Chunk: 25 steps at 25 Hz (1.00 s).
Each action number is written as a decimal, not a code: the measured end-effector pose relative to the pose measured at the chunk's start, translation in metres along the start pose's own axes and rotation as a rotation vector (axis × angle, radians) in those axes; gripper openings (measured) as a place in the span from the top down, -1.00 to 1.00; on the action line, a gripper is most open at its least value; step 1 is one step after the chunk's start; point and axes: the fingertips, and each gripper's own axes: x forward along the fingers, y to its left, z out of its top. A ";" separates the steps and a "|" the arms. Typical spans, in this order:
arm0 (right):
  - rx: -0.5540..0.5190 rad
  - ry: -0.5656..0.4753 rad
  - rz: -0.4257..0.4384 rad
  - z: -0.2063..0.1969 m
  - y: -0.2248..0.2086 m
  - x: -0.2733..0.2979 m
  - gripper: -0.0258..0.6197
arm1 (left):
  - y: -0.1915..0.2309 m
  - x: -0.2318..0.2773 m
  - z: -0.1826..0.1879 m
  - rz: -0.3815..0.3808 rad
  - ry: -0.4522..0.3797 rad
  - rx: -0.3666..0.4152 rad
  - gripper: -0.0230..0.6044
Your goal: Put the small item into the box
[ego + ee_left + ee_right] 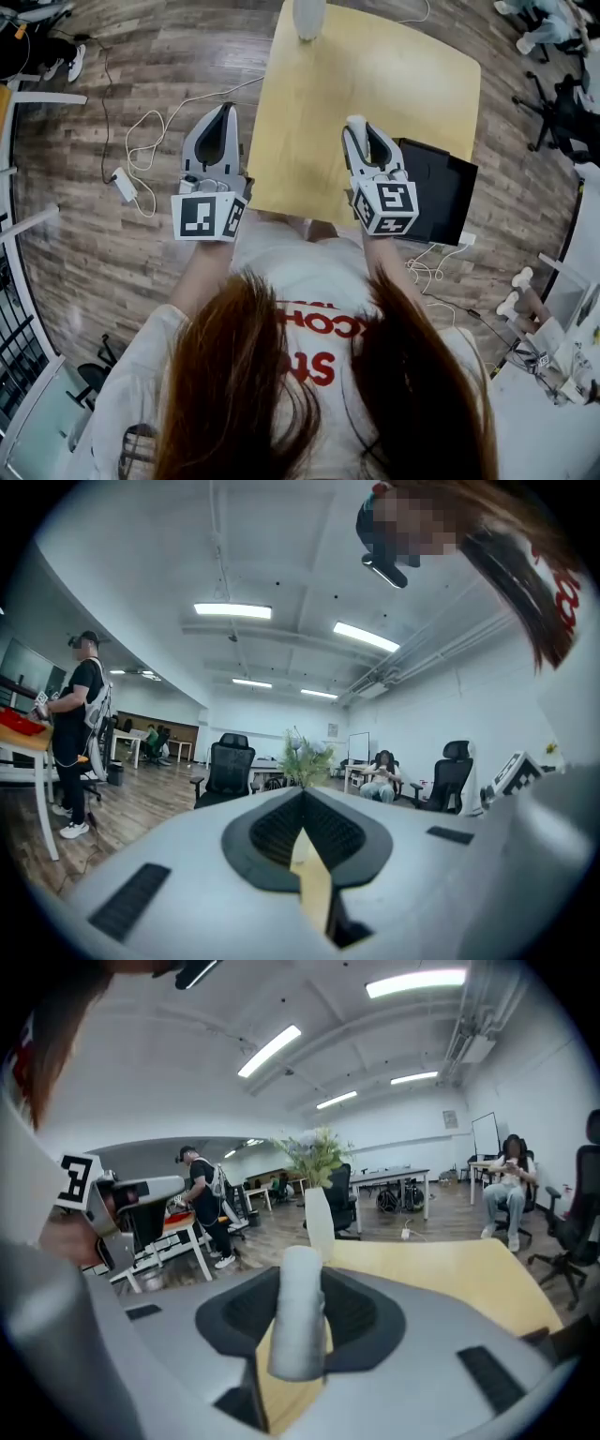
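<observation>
Wood-plank floor [94,272], ceiling strip lights [232,610], black office chairs [228,766].

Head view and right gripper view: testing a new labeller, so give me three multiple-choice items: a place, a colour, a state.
1. Where on the table does the black box sit? A its left side; B its near right corner; C its far end.
2. What colour is the small item in the right gripper? A red; B white; C green.
3. The right gripper's jaws are: A wide apart, empty; B out of view; C closed on the small item.
Key: 1 B, it lies beside the right gripper; 2 B, white between the jaws; 3 C, both jaws press it.
</observation>
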 end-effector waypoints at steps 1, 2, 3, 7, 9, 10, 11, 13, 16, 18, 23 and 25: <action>0.002 -0.031 -0.002 0.012 -0.001 -0.003 0.50 | 0.000 0.002 0.004 -0.002 -0.010 0.004 0.91; 0.003 -0.060 -0.003 0.023 -0.001 -0.006 0.49 | 0.000 0.003 0.009 -0.004 -0.020 0.007 0.91; 0.003 -0.088 -0.003 0.035 -0.002 -0.009 0.50 | -0.001 0.004 0.013 -0.006 -0.028 0.011 0.91; -0.002 -0.187 0.002 0.076 -0.003 -0.020 0.50 | -0.004 0.009 0.029 -0.014 -0.057 0.028 0.91; -0.008 -0.229 0.008 0.094 -0.001 -0.025 0.50 | -0.006 0.009 0.036 -0.021 -0.068 0.040 0.91; -0.012 -0.247 0.010 0.102 0.000 -0.027 0.50 | -0.006 0.008 0.039 -0.022 -0.074 0.045 0.91; -0.016 -0.264 0.011 0.108 0.002 -0.030 0.50 | -0.006 0.008 0.042 -0.023 -0.079 0.049 0.91; -0.024 -0.287 0.009 0.117 0.004 -0.033 0.50 | -0.005 0.008 0.045 -0.027 -0.086 0.051 0.91; -0.032 -0.308 -0.006 0.125 0.004 -0.038 0.50 | -0.008 0.013 0.047 -0.045 -0.095 0.048 0.91; -0.033 -0.326 -0.024 0.128 0.002 -0.045 0.50 | -0.014 0.017 0.049 -0.067 -0.100 0.049 0.91; -0.016 -0.358 -0.117 0.128 -0.013 -0.077 0.50 | -0.039 0.030 0.048 -0.154 -0.100 0.036 0.91; -0.010 -0.371 -0.157 0.129 -0.024 -0.090 0.51 | -0.052 0.037 0.048 -0.187 -0.100 0.033 0.91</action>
